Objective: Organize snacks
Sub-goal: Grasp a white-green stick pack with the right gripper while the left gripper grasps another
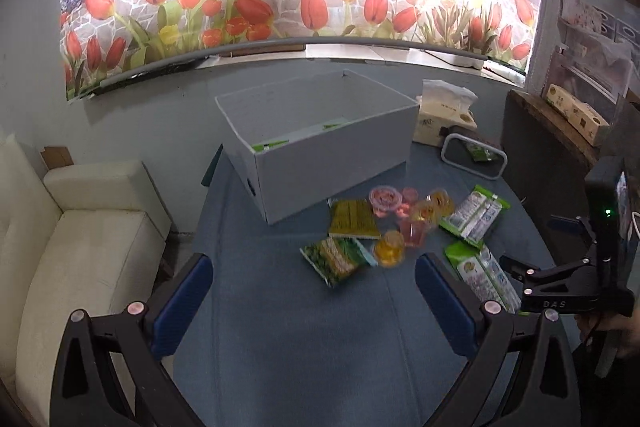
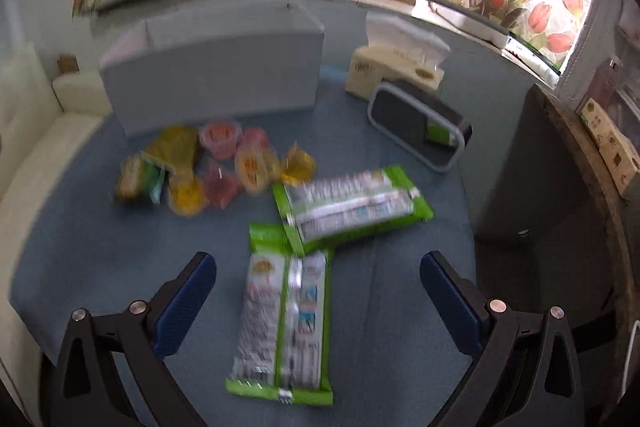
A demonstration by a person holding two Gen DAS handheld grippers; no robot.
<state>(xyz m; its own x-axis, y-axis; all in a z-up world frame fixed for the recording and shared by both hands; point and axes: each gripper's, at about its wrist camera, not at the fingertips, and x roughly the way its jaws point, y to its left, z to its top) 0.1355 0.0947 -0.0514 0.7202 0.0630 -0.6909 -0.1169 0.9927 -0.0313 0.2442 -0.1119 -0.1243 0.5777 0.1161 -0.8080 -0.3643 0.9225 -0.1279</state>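
A grey open box (image 1: 332,163) (image 2: 216,67) stands at the back of the blue table (image 1: 300,339), with green packets showing inside. In front of it lie a yellow packet (image 1: 354,219), a green leafy packet (image 1: 336,259), and several pink and orange jelly cups (image 1: 412,215) (image 2: 240,163). Two green-and-white packets (image 2: 352,203) (image 2: 286,323) lie to the right. My left gripper (image 1: 314,291) is open above bare table. My right gripper (image 2: 318,287) is open over the nearer green-and-white packet, and its body shows in the left wrist view (image 1: 580,279).
A tissue box (image 1: 444,119) (image 2: 396,67) and a small grey-rimmed basket (image 1: 474,155) (image 2: 420,131) holding a green packet sit behind the snacks. A white sofa (image 1: 72,251) is at the left. A dark cabinet (image 1: 548,155) stands at the right.
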